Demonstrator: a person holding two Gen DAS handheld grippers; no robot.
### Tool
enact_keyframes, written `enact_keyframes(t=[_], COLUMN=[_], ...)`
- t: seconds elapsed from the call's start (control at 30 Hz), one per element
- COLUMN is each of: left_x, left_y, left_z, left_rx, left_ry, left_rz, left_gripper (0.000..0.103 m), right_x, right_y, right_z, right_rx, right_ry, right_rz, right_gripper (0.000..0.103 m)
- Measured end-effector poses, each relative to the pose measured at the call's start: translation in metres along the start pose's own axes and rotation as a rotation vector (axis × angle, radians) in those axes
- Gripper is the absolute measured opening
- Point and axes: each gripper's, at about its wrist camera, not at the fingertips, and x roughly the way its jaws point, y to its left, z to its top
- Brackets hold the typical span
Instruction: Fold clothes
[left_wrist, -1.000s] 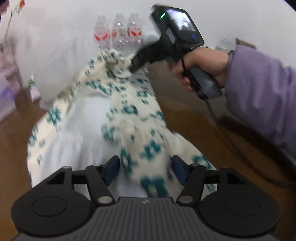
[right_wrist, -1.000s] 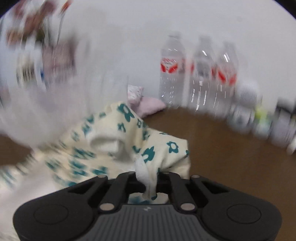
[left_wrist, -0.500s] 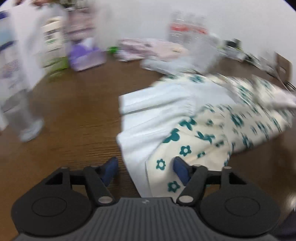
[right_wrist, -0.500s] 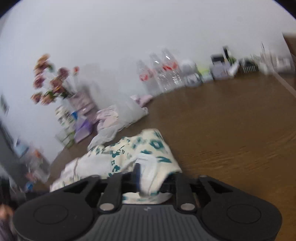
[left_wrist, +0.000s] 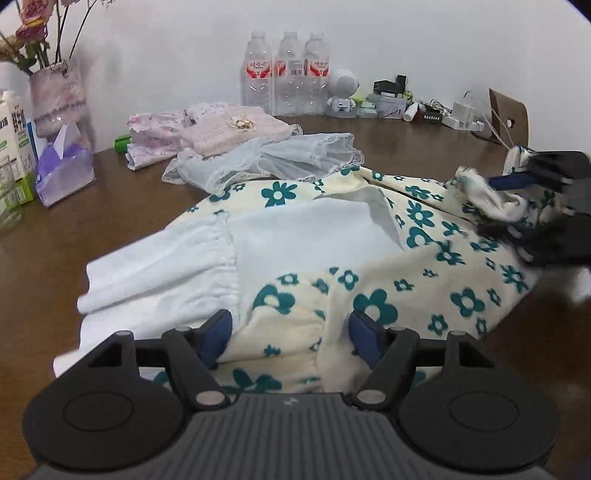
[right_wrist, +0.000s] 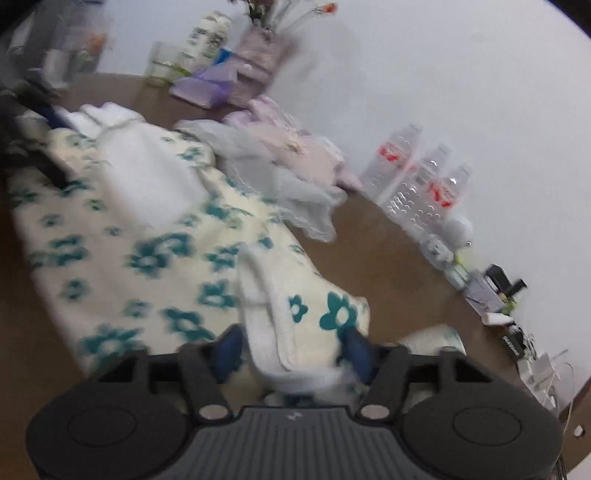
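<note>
The flowered dress (left_wrist: 388, 254) lies on the brown counter (left_wrist: 122, 206), its white lining up. The left gripper (left_wrist: 290, 336) sits at 6 o'clock, its blue fingers (left_wrist: 218, 336) spread with the hem between them. The right gripper (right_wrist: 291, 349) is at 3 o'clock, fingers (right_wrist: 356, 349) spread around the other end. Pink clothes (left_wrist: 210, 131) and three bottles (left_wrist: 286, 74) stand at 12 o'clock.

Both hand-held grippers (left_wrist: 290, 338) (right_wrist: 291, 347) spread wide, low.

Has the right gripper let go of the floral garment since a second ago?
Yes. The right gripper now stands open around the floral garment's edge; earlier it was pinched shut. The water bottles also sit farther off.
</note>
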Motion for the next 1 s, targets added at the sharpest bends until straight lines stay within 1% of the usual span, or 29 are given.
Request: enact_keyframes(t=[0.03,0.07,0.1,0.13,0.17,0.23,0.27,0.3,0.37,0.43,0.47,0.5,0.53,0.57,0.6,0.67,0.7,0.8,0.83,0.87,0.9,0.93,0.97,1.0], left_x=[0.0,0.0,-0.003,-0.004,-0.004,-0.007,-0.008,-0.01,-0.014,-0.017,-0.018,-0.019,-0.02,-0.021,-0.023,-0.029,-0.033,-0.05,-0.056,-0.067,-0.077,-0.087,-0.095,-0.102], left_y=[0.001,0.001,0.001,0.002,0.002,0.0,-0.001,-0.002,-0.003,-0.001,-0.001,0.0,0.001,0.001,0.002,0.0,-0.001,-0.007,-0.007,-0.001,0.005,0.011,0.018,0.025], left_z=[-0.002,-0.004,-0.006,-0.008,-0.008,-0.01,-0.01,-0.012,-0.014,-0.017,-0.018,-0.019,-0.02,-0.021,-0.023,-0.028,-0.031,-0.043,-0.043,-0.039,-0.034,-0.027,-0.012,0.004], left_rx=[-0.003,-0.005,-0.01,-0.017,-0.021,-0.024,-0.024,-0.019,-0.005,0.005,0.006,0.007,0.008,0.009,0.009,0.005,0.001,0.005,0.006,-0.01,-0.026,-0.041,-0.046,-0.051], left_ry=[-0.002,-0.005,-0.006,-0.008,-0.009,-0.01,-0.011,-0.011,-0.01,-0.011,-0.012,-0.013,-0.015,-0.016,-0.017,-0.014,-0.012,0.009,0.032,0.044,0.057,0.06,0.012,-0.036], left_rz=[-0.002,-0.004,-0.002,0.001,0.004,0.009,0.01,0.006,-0.004,-0.019,-0.019,-0.019,-0.019,-0.019,-0.019,-0.018,-0.016,-0.023,-0.045,-0.105,-0.164,-0.213,-0.199,-0.185], left_gripper=[0.071,0.072,0.072,0.072,0.072,0.072,0.072,0.072,0.072,0.072,0.073,0.073,0.073,0.073,0.073,0.072,0.072,0.072,0.072,0.069,0.068,0.065,0.066,0.066], right_x=[0.002,-0.003,-0.006,-0.006,-0.008,-0.018,-0.025,-0.032,-0.04,-0.048,-0.052,-0.05,-0.041,-0.031,-0.029,-0.042,-0.053,-0.086,-0.097,-0.107,-0.114,-0.12,-0.124,-0.118], right_y=[-0.021,-0.054,-0.085,-0.113,-0.132,-0.149,-0.153,-0.147,-0.123,-0.098,-0.086,-0.075,-0.065,-0.056,-0.05,-0.046,-0.045,-0.048,-0.051,-0.053,-0.056,-0.059,-0.062,-0.065], right_z=[-0.001,-0.011,-0.028,-0.047,-0.062,-0.081,-0.087,-0.085,-0.074,-0.064,-0.059,-0.057,-0.059,-0.062,-0.065,-0.073,-0.076,-0.084,-0.085,-0.083,-0.08,-0.076,-0.071,-0.062], right_rx=[0.154,0.392,0.6,0.784,0.902,0.973,0.978,0.928,0.78,0.629,0.553,0.501,0.48,0.459,0.453,0.465,0.445,0.404,0.398,0.392,0.388,0.384,0.382,0.387], right_ry=[0.005,-0.006,0.003,0.039,0.064,0.086,0.085,0.065,0.012,-0.04,-0.066,-0.059,-0.013,0.034,0.057,0.056,0.076,0.144,0.157,0.151,0.121,0.091,0.059,0.025], right_rz=[-0.044,-0.071,-0.077,-0.093,-0.121,-0.21,-0.251,-0.238,-0.089,0.058,0.13,0.166,0.16,0.153,0.153,0.174,0.201,0.309,0.345,0.366,0.366,0.367,0.379,0.416], right_gripper=[0.005,0.006,0.011,0.02,0.02,0.021,0.023,0.024,0.026,0.038,0.037,0.035,0.021,0.014,0.012,0.011,0.011,0.011,0.012,0.012,0.013,0.016,0.016,0.016])
